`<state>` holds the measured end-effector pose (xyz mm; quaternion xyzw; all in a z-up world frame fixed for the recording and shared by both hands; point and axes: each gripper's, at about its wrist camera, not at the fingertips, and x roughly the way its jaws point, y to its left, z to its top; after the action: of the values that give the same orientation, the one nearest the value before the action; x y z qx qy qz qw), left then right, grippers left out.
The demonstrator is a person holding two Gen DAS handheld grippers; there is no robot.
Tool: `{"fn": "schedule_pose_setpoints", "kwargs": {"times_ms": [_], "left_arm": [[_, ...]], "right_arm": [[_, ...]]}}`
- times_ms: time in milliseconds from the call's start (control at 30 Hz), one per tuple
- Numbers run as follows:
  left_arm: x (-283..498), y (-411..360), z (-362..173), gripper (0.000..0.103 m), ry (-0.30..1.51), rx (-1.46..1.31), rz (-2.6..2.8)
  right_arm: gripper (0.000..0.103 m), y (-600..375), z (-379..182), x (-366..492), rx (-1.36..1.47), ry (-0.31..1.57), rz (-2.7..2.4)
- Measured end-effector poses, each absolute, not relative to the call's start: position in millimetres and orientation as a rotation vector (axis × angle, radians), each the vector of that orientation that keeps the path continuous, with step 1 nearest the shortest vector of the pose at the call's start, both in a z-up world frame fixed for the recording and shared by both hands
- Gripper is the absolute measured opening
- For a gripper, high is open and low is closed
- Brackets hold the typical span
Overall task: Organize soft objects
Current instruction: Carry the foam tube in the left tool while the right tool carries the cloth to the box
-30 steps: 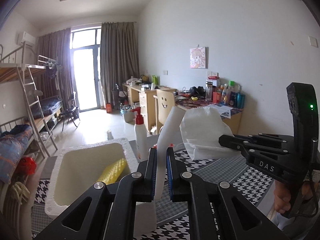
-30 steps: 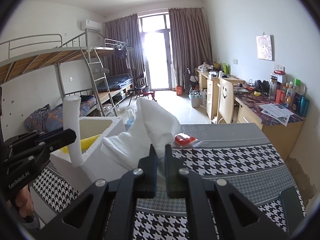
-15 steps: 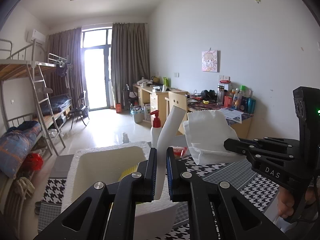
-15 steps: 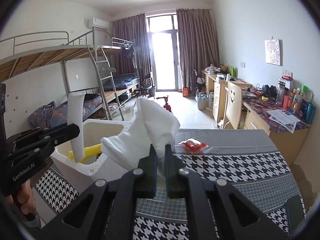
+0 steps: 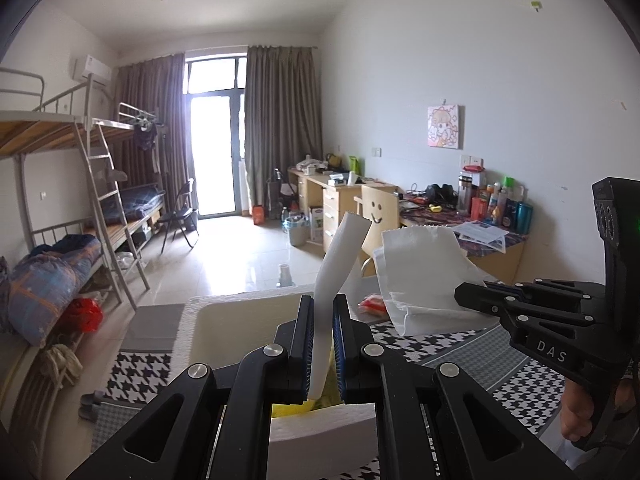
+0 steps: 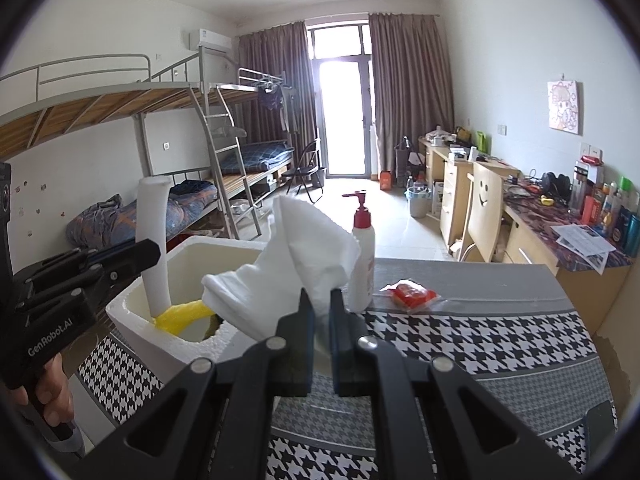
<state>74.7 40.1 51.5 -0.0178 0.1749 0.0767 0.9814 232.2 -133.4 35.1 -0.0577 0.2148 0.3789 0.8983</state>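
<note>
The left tongs (image 5: pixel 320 320) are pinching a white foam strip (image 5: pixel 334 276) at frame centre above the white foam box (image 6: pixel 160 320), while the right tongs (image 6: pixel 319 308) are pinching a crumpled white cloth (image 6: pixel 296 264) beside it, probably for stowing inside.

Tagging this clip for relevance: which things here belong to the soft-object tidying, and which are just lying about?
Part of the job:
white foam strip in left gripper
white cloth in right gripper
foam box
yellow soft item inside it

Lying about:
pump bottle
red packet
</note>
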Motion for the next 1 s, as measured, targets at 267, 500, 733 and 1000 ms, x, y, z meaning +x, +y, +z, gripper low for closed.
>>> {"fn": "schedule_pose_setpoints", "kwargs": {"times_ms": [267,500,733,1000], "left_arm": [[72.6,49.1,51.0,0.01,0.35,-0.039,0.189],[67.0,56.2,51.0,0.01,0.348,-0.034,0.233],[62.1,65.2,51.4,0.01,0.344,-0.043,0.269],[61.2,70.1,50.5,0.01,0.344,-0.042,0.299]], "right_arm": [[0.009,-118.6,39.0,231.2,-0.14,0.434,0.805],[0.009,-104.1,40.3,230.5,-0.151,0.439,0.84],[0.009,-85.9,37.1,230.1,-0.166,0.457,0.875],[0.009,-68.7,35.6,229.4,-0.188,0.475,0.901]]}}
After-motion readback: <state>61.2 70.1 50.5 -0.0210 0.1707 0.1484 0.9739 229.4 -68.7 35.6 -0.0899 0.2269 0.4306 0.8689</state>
